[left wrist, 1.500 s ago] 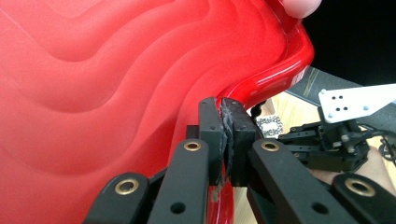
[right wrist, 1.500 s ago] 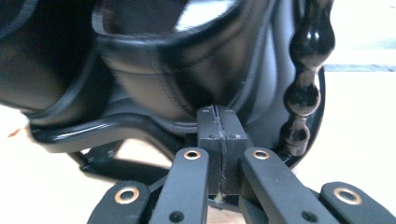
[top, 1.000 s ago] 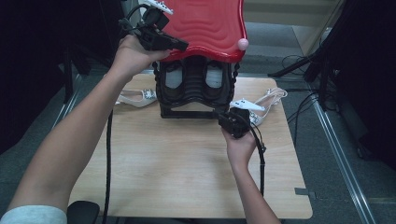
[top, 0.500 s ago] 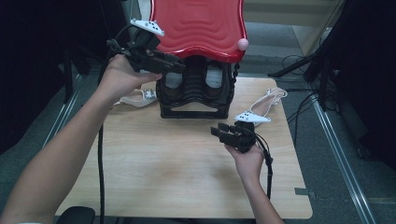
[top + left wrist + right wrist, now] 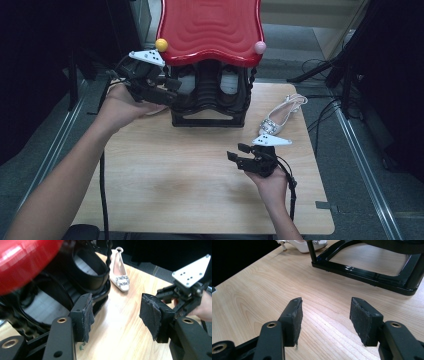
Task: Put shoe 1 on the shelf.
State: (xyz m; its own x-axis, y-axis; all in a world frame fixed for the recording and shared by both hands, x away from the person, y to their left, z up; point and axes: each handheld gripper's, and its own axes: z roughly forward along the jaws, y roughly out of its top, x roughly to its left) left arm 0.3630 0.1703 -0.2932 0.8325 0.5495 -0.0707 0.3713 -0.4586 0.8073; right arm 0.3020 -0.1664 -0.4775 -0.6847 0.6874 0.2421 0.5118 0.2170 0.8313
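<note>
Red lid (image 5: 211, 30) hides the black rack's (image 5: 208, 95) top; shoe (image 5: 308, 244) cut off

The black left gripper (image 5: 172, 90), seen a second ago clamped on the left rim of the glossy red wavy-edged top (image 5: 210, 25) of the black rack, has been drawn down and away to the rack's left side, and its jaws have just been opening, with nothing between them. A small yellow ball (image 5: 161, 44) at the top's left corner has been uncovered. The black right gripper (image 5: 239, 152) has been pulled back from the rack's base toward the near part of the light wooden table (image 5: 165, 180), its jaws likewise just opening on nothing.
</note>
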